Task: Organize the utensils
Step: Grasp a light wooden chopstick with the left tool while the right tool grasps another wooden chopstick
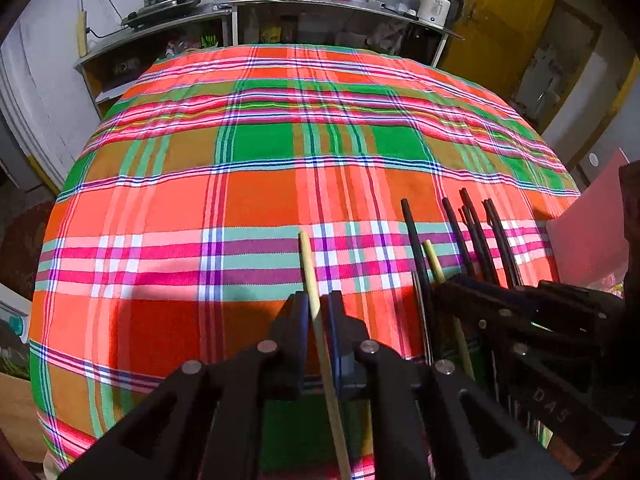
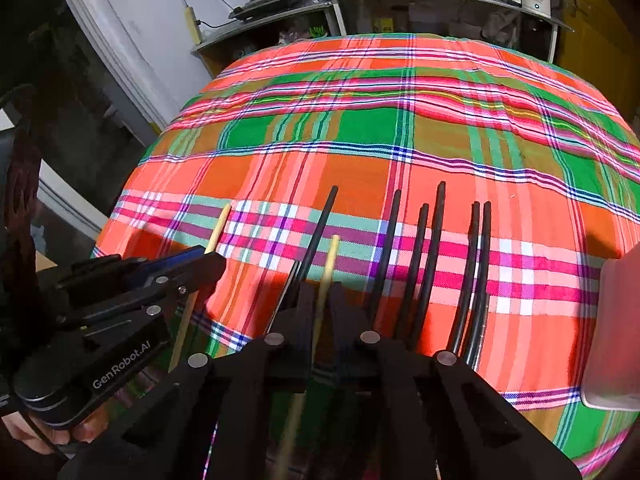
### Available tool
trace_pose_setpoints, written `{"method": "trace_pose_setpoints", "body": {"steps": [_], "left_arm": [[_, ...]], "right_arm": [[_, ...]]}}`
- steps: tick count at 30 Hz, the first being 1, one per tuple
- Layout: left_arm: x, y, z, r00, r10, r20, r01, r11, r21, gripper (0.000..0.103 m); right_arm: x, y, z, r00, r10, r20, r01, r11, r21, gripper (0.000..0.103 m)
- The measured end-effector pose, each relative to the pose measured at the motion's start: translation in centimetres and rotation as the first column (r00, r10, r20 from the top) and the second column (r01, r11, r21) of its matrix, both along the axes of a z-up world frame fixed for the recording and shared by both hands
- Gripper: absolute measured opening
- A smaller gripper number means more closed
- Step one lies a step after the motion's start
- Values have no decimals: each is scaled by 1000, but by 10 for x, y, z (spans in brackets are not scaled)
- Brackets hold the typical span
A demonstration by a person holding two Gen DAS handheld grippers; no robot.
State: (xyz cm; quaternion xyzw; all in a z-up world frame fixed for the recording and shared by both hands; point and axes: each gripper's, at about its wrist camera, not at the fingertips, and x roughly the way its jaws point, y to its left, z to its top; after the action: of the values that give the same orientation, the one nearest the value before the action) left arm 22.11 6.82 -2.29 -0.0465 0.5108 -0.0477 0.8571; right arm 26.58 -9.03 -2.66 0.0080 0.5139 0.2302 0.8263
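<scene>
Both grippers are mid-sort, each w/ one pale wooden chopstick. Left gripper (image 1: 319, 312) is clenched on a wooden chopstick (image 1: 310, 268), tip pointing out over the plaid cloth (image 1: 248, 184). Right gripper (image 2: 320, 300) is clenched on a second wooden chopstick (image 2: 330, 256). Black chopsticks (image 2: 432, 248) stand bunched just right of it, tips up; what holds them is hidden below the frame. Step in hand looks like pairing the two wooden ones. Next move prob needs them brought side by side, tips level, then set apart from the black lot w/o knocking it.

Bright, saturated, heavy fisheye edge warp
</scene>
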Motion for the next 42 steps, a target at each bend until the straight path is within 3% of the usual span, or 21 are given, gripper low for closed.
{"method": "trace_pose_setpoints", "body": {"steps": [7, 18, 22, 25, 27, 29, 37, 42], "left_arm": [[-7, 0, 9, 1000, -1, 8, 1, 1000, -20, 6], [-37, 0, 80, 991, -18, 130, 21, 1000, -21, 6], [-45, -3, 93, 988, -30, 155, 31, 999, -8, 6], [-43, -6, 77, 990, -51, 135, 52, 999, -5, 7], [-38, -8, 59, 992, -45, 114, 42, 999, 31, 20], [-33, -6, 38, 996, -38, 83, 37, 999, 21, 26], [-15, -9, 3, 999, -37, 19, 36, 999, 40, 26], [-10, -10, 0, 999, -44, 31, 42, 998, 55, 26]], "right_arm": [[-3, -9, 16, 1000, -14, 14, 14, 998, 55, 7], [-25, -33, 77, 993, -31, 118, 14, 989, 144, 6], [-34, -40, 92, 989, -40, 144, 18, 988, 155, 6], [-36, -42, 85, 991, -42, 126, 21, 986, 163, 6], [-35, -41, 74, 993, -43, 107, 25, 987, 160, 6], [-33, -37, 61, 996, -36, 83, 23, 989, 149, 6], [-18, -17, 19, 1000, -13, 23, 11, 996, 92, 8], [-5, -11, 4, 1000, -28, -1, 28, 998, 54, 8]]}}
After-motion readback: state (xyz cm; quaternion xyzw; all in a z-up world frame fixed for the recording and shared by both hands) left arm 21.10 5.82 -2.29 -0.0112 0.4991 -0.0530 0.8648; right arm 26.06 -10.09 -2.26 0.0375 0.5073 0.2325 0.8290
